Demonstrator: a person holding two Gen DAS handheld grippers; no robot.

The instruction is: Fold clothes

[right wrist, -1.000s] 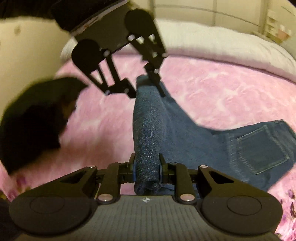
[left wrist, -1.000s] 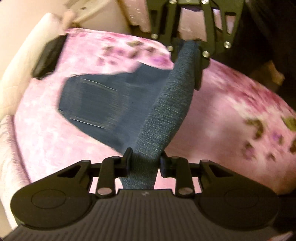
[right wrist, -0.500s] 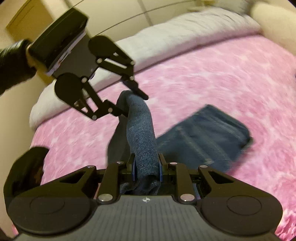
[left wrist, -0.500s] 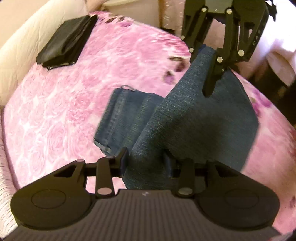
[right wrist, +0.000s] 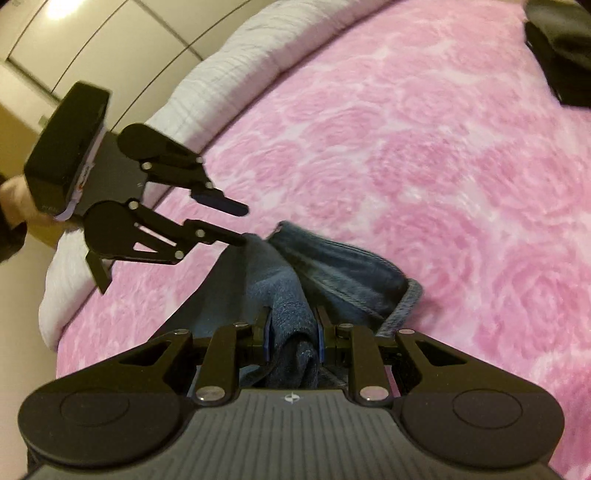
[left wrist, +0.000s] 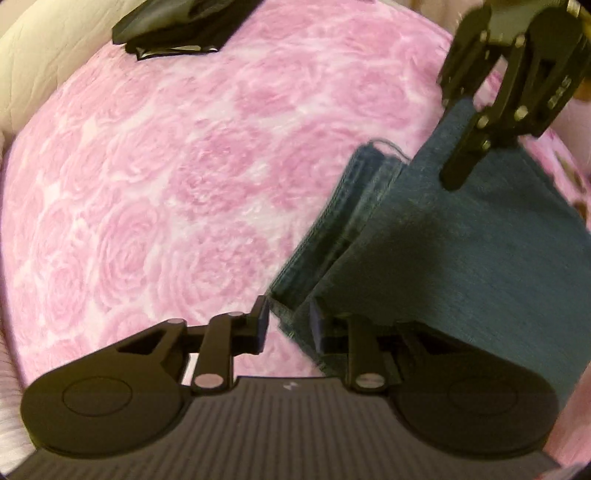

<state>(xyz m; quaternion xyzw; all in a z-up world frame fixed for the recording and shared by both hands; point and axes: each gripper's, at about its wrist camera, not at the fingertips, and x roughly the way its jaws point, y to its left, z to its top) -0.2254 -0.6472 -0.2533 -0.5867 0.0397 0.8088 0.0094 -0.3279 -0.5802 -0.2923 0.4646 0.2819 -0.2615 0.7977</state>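
- Left wrist view: one pair of blue jeans (left wrist: 461, 240) lies folded on the pink rose-patterned bedspread (left wrist: 166, 184), on the right side of the scene, with the layered hem edges showing at its left.
- Left gripper (left wrist: 288, 325) has its jaws apart; denim lies beside its right finger, and nothing is pinched between the two.
- Right gripper (left wrist: 476, 122) reaches in from the far right and covers part of the denim's far edge.
- One black folded item (left wrist: 173, 26) rests at the far left of the bedspread, well apart from the jeans, next to a cream quilt (left wrist: 40, 59).
- Right wrist view: the right gripper (right wrist: 293, 334) has its jaws clamped on a bunched fold of the jeans (right wrist: 332, 269).
- Left gripper (right wrist: 231, 223) comes in from the left, its fingers spread, the lower one touching the denim's far corner.
- White bedding (right wrist: 236, 70) runs along the far edge.
- Two grippers in all, one garment in work.
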